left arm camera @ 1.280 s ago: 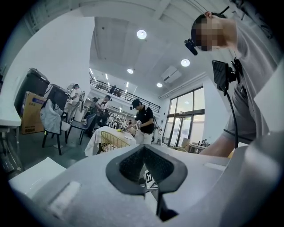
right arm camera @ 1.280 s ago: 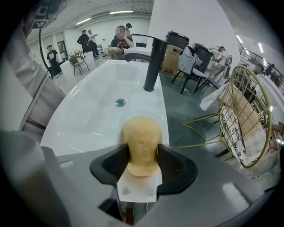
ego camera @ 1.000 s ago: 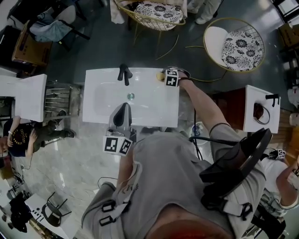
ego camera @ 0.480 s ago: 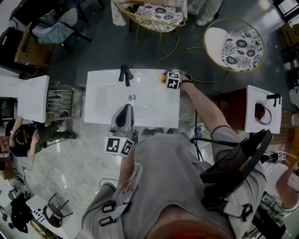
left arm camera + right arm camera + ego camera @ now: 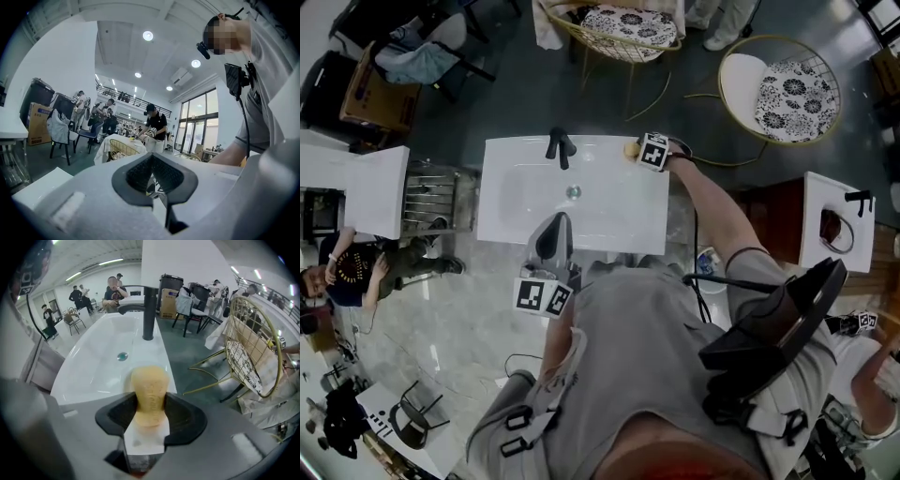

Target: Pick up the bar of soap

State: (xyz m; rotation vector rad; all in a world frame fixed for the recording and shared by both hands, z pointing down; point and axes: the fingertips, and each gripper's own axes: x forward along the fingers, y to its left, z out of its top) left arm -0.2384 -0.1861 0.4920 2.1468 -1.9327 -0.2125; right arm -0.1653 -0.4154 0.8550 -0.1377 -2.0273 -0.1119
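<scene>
White sink [image 5: 516, 216] occupies the centre of a showroom floor. Right gripper [image 5: 150, 405] clamps the soap [image 5: 149, 389] at narrow width, at the sink's 1 o'clock corner. Left gripper [image 5: 152, 172] is closed and empty. Risk: the slick soap may slip out under an uneven squeeze.

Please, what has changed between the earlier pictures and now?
Nothing visibly changed. The right gripper still holds the soap at the back right corner of the sink. The left gripper stays at the front edge, shut and empty. Only the head camera shifted slightly.
</scene>
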